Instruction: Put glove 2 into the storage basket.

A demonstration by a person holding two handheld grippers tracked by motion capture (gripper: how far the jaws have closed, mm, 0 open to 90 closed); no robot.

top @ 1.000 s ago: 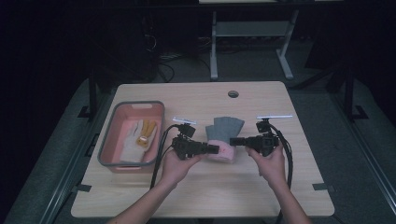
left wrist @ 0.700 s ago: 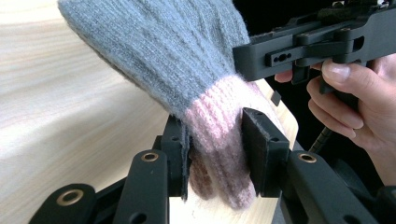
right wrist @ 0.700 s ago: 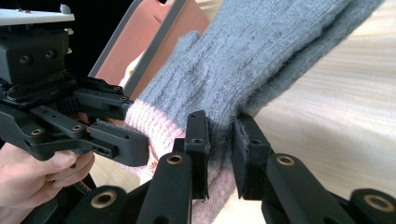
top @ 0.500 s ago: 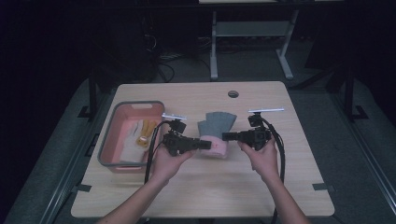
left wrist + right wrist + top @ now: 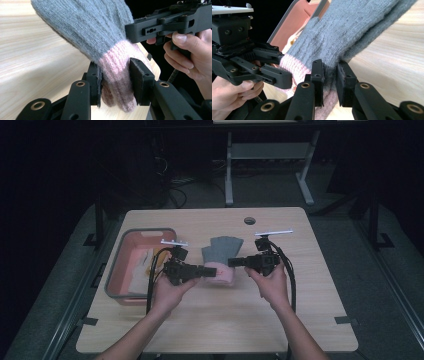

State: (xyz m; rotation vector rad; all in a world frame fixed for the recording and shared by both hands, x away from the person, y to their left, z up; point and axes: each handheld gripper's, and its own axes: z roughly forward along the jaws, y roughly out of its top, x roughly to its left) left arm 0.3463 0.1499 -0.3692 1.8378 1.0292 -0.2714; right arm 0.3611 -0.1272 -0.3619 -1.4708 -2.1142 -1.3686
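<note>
A grey knit piece with a pink cuff, a glove or a sock, hangs between my two grippers just above the wooden table. My left gripper is shut on the pink cuff, which bulges between its pads. From the opposite side, my right gripper is shut on the knit where grey meets pink. The grey part trails away from the jaws toward the far side of the table. The left gripper's body shows close by in the right gripper view, and the right gripper's body in the left gripper view.
A pink bin with a grey rim stands at the table's left, holding some yellowish items. A round cable hole sits near the far edge. Bare wood lies in front of the hands and to the right. A table frame stands behind.
Both hands have moved left and a little away from the person, carrying the knit piece with them. Both grips are unchanged.
</note>
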